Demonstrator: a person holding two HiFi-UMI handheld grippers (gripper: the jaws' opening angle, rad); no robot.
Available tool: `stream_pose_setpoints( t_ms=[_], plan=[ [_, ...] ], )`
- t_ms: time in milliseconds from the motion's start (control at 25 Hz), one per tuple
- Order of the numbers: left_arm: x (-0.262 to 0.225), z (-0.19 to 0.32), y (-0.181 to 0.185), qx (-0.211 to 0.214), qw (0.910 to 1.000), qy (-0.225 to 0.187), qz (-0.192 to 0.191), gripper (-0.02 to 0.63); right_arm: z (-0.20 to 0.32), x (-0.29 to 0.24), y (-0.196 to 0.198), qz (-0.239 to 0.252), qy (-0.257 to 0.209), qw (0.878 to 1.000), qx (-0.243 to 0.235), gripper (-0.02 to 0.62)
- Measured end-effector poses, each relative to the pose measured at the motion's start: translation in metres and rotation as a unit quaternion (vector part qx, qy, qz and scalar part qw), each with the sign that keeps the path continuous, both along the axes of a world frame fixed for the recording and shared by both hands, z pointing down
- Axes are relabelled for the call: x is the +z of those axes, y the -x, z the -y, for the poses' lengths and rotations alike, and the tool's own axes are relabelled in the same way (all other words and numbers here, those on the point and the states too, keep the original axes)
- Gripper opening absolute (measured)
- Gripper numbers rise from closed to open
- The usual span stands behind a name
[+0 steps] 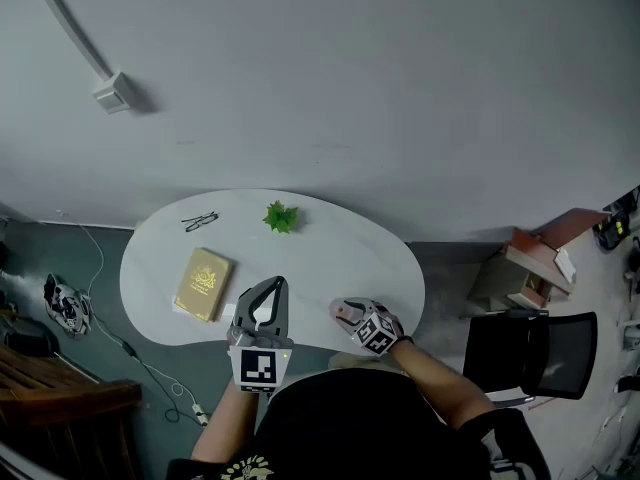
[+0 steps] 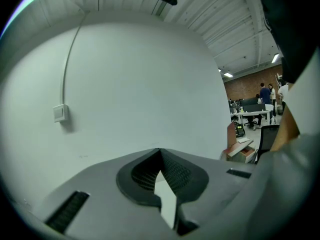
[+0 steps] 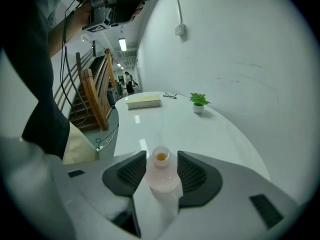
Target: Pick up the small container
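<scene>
Translucent pale plastic, rounded with a narrow neck, forms the small container (image 3: 162, 176), clamped between the ribbed dark pads of the right gripper (image 3: 161, 158) at the near curved edge of the glossy white table (image 3: 215, 134). The book (image 3: 144, 101) and potted plant (image 3: 199, 103) are set well apart from it. The left gripper (image 2: 160, 156) is closed on nothing.

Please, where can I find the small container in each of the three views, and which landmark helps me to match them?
Head view: the small container is low, right of centre, at the near edge of the table, in the right hand-held gripper.
Left gripper view: not in it.
Right gripper view: low centre, between the jaws.
Shared landmark: the wall box, in all three views.
</scene>
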State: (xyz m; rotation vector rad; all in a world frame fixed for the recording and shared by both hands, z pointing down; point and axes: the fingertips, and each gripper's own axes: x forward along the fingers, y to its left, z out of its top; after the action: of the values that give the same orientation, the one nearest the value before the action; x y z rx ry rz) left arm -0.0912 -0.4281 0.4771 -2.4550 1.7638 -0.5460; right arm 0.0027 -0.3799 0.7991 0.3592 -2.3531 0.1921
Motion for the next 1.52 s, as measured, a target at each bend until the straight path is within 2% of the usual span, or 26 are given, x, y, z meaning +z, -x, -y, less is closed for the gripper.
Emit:
stream_pose_setpoints(
  t_ms=[280, 480, 680, 760, 920, 1160, 1360, 1520],
  plan=[
    [0.007, 0.010, 0.004, -0.026, 0.9996, 0.011, 0.001, 0.005, 0.000, 0.014, 0.007, -0.014, -0.004, 0.999, -0.045, 0.196],
    [0.012, 0.018, 0.016, -0.027, 0.9996, 0.014, -0.002, 0.005, -0.001, 0.013, 0.010, -0.010, -0.016, 0.999, -0.043, 0.174],
    [0.017, 0.025, 0.022, 0.004, 0.9996, 0.028, 0.002, 0.005, 0.001, 0.011, 0.012, 0.004, -0.010, 1.000, -0.001, 0.150],
    [0.016, 0.029, 0.025, 0.021, 0.9994, 0.028, 0.005, 0.005, 0.004, 0.011, 0.012, 0.002, -0.004, 1.000, 0.031, 0.149],
    [0.008, 0.040, 0.034, 0.045, 0.9988, 0.018, 0.006, 0.005, 0.017, 0.001, 0.014, 0.014, 0.018, 0.995, 0.097, 0.149],
    [0.010, 0.046, 0.049, 0.066, 0.9976, 0.019, 0.002, 0.005, 0.035, -0.028, 0.014, 0.016, 0.034, 0.988, 0.152, 0.149],
    [0.003, 0.052, 0.060, 0.069, 0.9976, 0.009, 0.000, 0.005, 0.048, -0.064, 0.009, 0.004, 0.011, 0.986, 0.164, 0.147],
    [-0.001, 0.055, 0.063, 0.072, 0.9974, 0.005, -0.005, 0.005, 0.052, -0.082, 0.010, -0.001, 0.020, 0.987, 0.159, 0.147]
  ],
)
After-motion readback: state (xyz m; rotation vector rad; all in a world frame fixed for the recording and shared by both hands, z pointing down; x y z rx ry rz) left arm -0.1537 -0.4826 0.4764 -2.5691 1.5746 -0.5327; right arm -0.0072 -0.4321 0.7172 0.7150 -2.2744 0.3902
